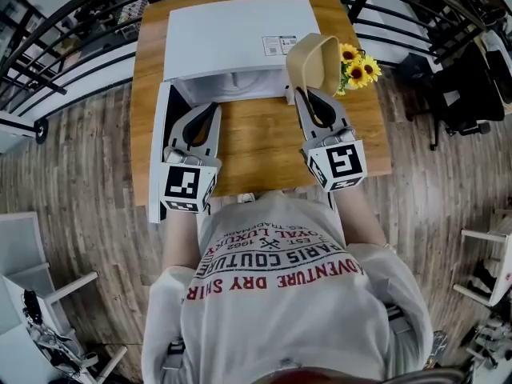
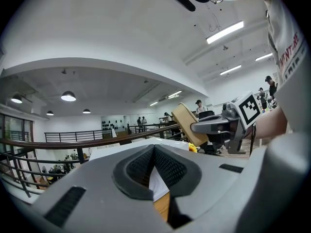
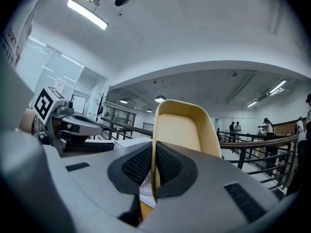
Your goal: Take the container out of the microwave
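Right tongs (image 1: 310, 94) hold a tan container (image 1: 314, 61) at the open microwave (image 1: 232, 34) front.

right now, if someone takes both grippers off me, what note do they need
Right gripper: shut on the wall of the beige container, held tipped in the air by the microwave's right front corner, beside the sunflowers.
Left gripper: shut, empty, over the table.
Done: container is out of the microwave; microwave door stands open.
Left: set the container down on the table, probably upright.
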Action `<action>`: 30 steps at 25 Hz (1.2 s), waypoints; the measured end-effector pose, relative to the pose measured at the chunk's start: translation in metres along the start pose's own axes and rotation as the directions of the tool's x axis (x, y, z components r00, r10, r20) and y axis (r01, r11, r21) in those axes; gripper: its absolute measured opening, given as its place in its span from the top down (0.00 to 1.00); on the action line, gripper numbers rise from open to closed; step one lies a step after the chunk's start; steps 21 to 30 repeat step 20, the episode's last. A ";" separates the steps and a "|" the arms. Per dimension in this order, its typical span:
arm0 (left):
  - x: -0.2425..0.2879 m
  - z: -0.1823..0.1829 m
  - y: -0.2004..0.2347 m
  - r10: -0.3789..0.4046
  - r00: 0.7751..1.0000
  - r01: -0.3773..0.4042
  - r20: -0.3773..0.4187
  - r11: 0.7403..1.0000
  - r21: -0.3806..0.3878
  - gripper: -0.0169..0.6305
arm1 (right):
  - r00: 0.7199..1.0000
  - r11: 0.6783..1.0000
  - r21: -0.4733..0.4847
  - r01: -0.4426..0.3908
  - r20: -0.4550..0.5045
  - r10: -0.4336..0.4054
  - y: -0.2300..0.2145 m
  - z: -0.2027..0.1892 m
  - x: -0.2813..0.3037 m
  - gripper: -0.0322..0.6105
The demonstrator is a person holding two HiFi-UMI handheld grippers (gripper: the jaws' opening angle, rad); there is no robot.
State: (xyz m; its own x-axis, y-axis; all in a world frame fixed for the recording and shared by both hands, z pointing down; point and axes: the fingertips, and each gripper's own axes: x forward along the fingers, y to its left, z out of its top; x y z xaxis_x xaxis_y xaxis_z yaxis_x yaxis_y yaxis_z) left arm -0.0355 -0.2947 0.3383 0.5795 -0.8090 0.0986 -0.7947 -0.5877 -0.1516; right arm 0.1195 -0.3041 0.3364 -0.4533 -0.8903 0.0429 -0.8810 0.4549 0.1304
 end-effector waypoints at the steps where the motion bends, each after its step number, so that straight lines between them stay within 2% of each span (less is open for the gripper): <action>1: 0.000 -0.001 0.001 0.001 1.000 -0.001 -0.002 1.000 -0.002 0.95 | 1.000 1.000 -0.003 -0.003 -0.001 0.003 0.001 -0.001 0.001 0.90; 30: -0.005 -0.005 0.002 0.031 0.999 -0.031 -0.029 0.999 -0.014 0.95 | 1.000 1.000 0.011 -0.016 0.006 0.016 0.005 -0.004 0.007 0.90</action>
